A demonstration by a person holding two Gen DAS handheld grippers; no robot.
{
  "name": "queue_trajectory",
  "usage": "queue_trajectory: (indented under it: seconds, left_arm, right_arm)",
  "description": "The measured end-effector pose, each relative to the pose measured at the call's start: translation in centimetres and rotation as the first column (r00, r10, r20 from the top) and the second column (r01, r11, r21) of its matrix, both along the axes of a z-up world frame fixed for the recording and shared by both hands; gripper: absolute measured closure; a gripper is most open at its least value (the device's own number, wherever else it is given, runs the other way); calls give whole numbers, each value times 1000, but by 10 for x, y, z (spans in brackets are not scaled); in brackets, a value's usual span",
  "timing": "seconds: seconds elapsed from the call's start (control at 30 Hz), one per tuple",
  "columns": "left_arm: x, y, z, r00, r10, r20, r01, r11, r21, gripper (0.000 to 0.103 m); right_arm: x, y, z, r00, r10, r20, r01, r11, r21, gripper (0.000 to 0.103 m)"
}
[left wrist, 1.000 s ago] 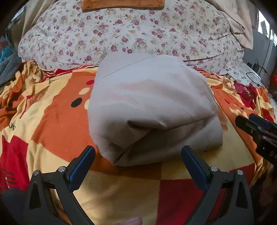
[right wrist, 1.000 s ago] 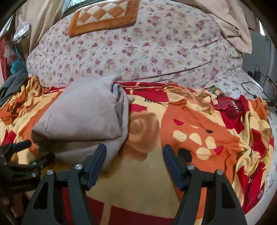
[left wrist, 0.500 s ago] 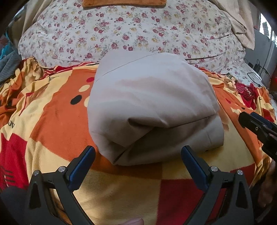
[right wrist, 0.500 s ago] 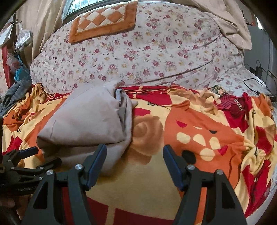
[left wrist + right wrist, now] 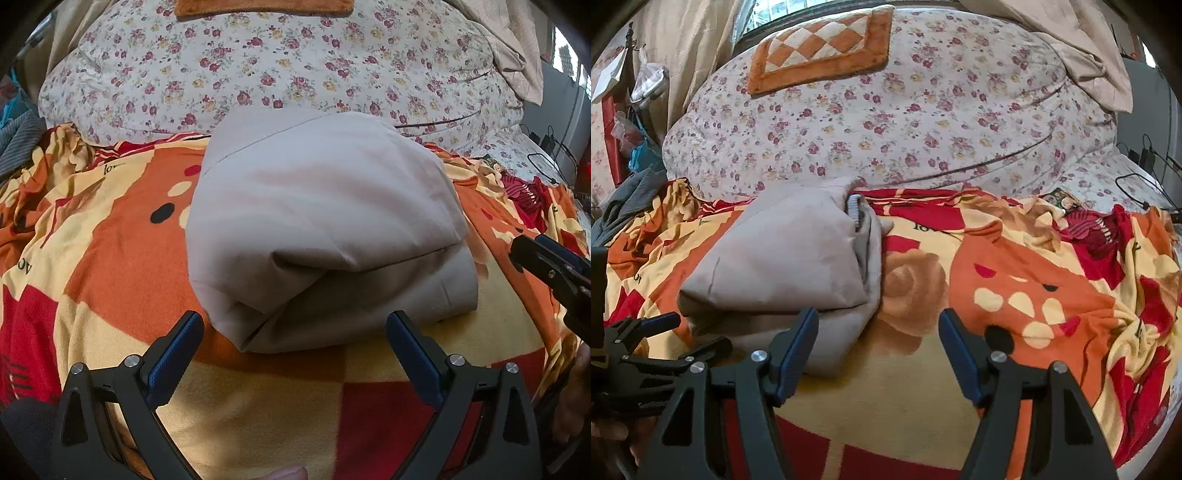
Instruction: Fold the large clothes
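A beige garment [image 5: 325, 221] lies folded into a thick bundle on the orange, yellow and red blanket [image 5: 110, 258]. My left gripper [image 5: 293, 325] stands open just in front of the bundle's near edge, nothing between its fingers. The right gripper [image 5: 546, 258] shows at the right edge of this view. In the right wrist view the same garment [image 5: 790, 266] lies to the left, a grey ribbed cuff showing at its top. My right gripper [image 5: 877, 325] is open over the blanket [image 5: 1015, 295], its left finger [image 5: 798, 343] close to the garment's corner. The left gripper [image 5: 665, 336] is at the far left.
A large floral duvet [image 5: 905, 122] is heaped behind the garment, with an orange checked mat [image 5: 820, 48] on top. Dark grey clothing [image 5: 631, 195] lies at the left edge. Cables [image 5: 1141, 177] and a charger sit at the far right. A red crumpled cloth [image 5: 1097, 229] lies on the blanket.
The right wrist view has tilted upward a little, so more of the duvet and mat shows. The garment and the left gripper have stayed put.
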State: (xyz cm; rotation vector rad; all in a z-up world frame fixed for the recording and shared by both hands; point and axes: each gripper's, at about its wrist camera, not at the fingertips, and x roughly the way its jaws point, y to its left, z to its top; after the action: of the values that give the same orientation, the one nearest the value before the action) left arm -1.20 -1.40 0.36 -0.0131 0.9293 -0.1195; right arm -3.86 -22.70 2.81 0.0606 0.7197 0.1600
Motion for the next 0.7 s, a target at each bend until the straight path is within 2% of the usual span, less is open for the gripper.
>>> queue_trajectory:
  seconds: [0.7]
  left_arm:
    - [0, 0, -1, 1000, -13, 1, 13, 1000, 2, 5]
  right_arm:
    - [0, 9, -1, 1000, 30, -8, -30, 999, -35, 32]
